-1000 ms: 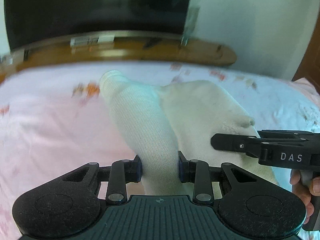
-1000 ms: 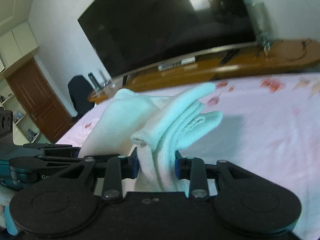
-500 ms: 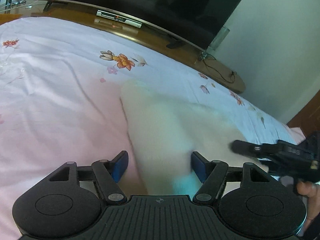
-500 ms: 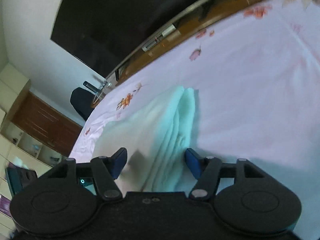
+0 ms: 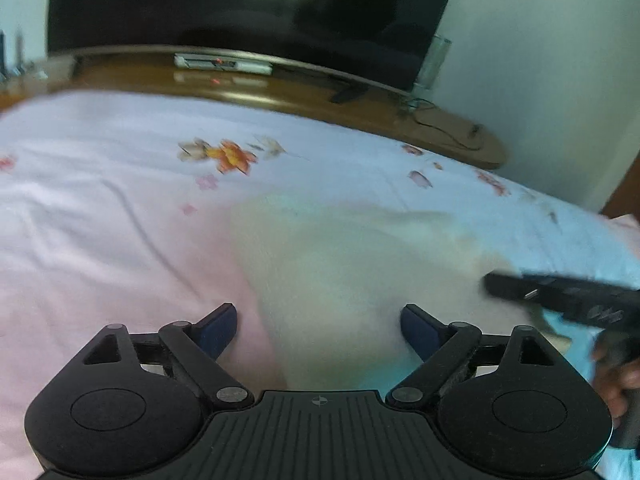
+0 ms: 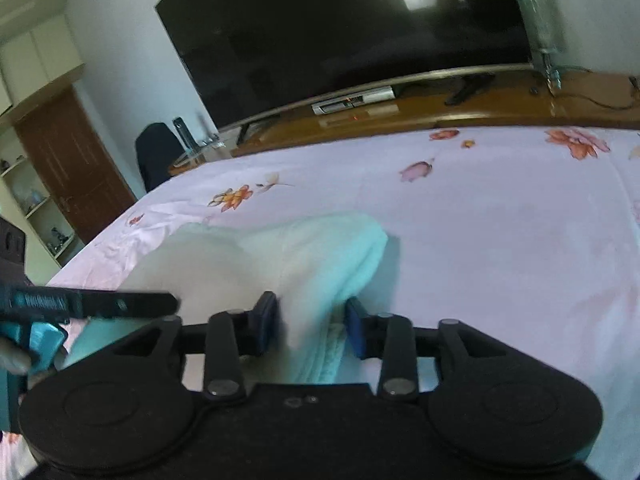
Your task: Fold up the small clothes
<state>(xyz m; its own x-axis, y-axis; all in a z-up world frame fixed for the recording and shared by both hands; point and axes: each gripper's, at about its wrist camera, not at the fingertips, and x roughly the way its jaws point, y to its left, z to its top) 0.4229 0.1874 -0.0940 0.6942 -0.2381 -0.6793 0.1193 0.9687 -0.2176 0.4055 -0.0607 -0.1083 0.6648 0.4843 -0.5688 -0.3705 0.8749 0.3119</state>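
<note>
Both grippers released; socks (image 5: 340, 264) lie on bedsheet (image 5: 100, 220) between spread fingers (image 5: 218, 330).

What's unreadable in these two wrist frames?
- White socks: motion blur in the left wrist view; knit, edges and fold lines are lost.
- Socks' near end: hidden behind the right gripper body in the right wrist view.
- Right gripper lettering: smeared in the left wrist view.
- Left gripper: cut by the right wrist view's left edge.
- Set-top box display: too small.
</note>
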